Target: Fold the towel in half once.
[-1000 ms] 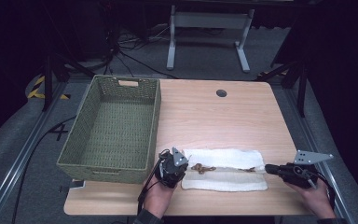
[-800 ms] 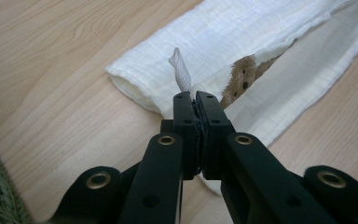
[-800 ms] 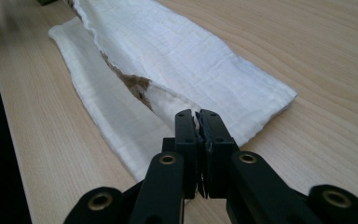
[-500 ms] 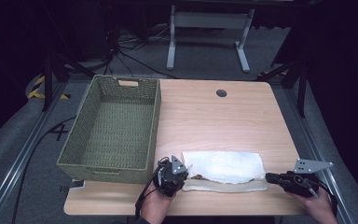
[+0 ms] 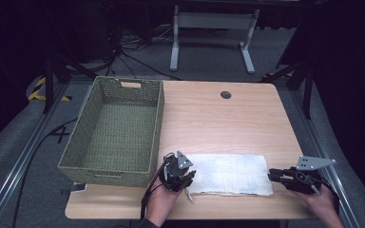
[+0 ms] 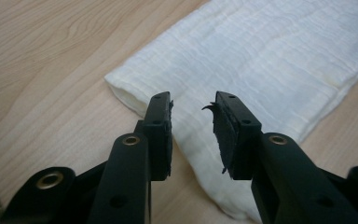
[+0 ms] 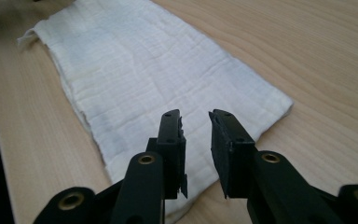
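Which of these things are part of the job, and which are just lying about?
In the job:
folded white cloth
left tongs, just opened, nothing between them
right tongs, just opened, nothing between them

Lying about:
green woven basket, beside the cloth
metal stand beyond the table

The high view looks down on the table (image 5: 218,118); both gripper views sit close, sharing the folded cloth (image 5: 230,175).
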`<state>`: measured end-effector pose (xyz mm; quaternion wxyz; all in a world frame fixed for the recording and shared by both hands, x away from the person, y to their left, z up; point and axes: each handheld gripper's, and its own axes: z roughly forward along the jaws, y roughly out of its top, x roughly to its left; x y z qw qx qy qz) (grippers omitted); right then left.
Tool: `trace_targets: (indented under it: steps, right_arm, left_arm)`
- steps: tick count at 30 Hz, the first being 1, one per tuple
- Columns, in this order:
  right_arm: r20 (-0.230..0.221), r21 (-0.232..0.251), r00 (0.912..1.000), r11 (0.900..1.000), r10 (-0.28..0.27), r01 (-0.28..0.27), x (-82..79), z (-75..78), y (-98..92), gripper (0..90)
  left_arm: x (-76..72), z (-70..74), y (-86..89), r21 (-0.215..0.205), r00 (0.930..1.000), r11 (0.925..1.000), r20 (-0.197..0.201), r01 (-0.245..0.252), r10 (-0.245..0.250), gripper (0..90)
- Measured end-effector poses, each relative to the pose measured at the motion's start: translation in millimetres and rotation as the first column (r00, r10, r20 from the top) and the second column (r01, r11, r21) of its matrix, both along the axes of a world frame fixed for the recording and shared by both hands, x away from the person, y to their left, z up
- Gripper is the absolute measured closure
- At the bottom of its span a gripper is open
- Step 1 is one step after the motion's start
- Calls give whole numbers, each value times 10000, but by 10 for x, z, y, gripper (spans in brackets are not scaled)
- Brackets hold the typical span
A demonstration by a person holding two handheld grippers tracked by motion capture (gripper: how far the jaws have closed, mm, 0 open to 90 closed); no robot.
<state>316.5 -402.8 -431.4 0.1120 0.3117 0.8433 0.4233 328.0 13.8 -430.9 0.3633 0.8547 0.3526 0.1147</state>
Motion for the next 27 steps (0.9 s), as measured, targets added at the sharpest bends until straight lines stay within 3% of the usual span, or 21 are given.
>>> trace_targets:
  steps: [7,12,13,14,16,17,23,26,27]
  right_arm:
    - [41,-290,9995,9991,-299,300,230,-5,52,728]
    - [105,-455,9976,9966,-683,687,482,-42,85,721]
    - [-10,-293,9976,9971,-698,697,524,-49,86,722]
    - [-53,-528,9968,9955,-793,789,611,-79,109,720]
    - [-55,-570,9967,9951,-809,805,639,-90,115,721]
    - [-128,-578,9962,9946,-865,857,674,-107,124,721]
    - [-338,-1195,9936,9875,-1074,1026,776,-213,115,729]
    - [-531,-1024,9932,9900,-1032,974,779,-244,85,770]
    - [-607,-944,9937,9916,-944,884,774,-247,86,821]
  left_arm:
    - [210,5,-88,91,10000,10000,47,-24,23,633]
    - [352,-33,-146,74,10000,9999,-47,-70,70,621]
    - [373,-43,-156,74,10000,9999,-34,-88,88,620]
    - [413,-46,-170,127,9999,9999,-66,-90,91,618]
    - [433,-41,-173,258,9999,9996,-93,-98,101,616]
    - [464,-49,-176,122,9999,9999,-49,-119,120,616]
    - [566,-81,-175,128,9996,9996,-171,-234,236,616]
    - [580,-94,-169,189,9996,9995,-126,-260,263,602]
    - [593,-111,-158,250,9991,9989,-145,-386,390,593]
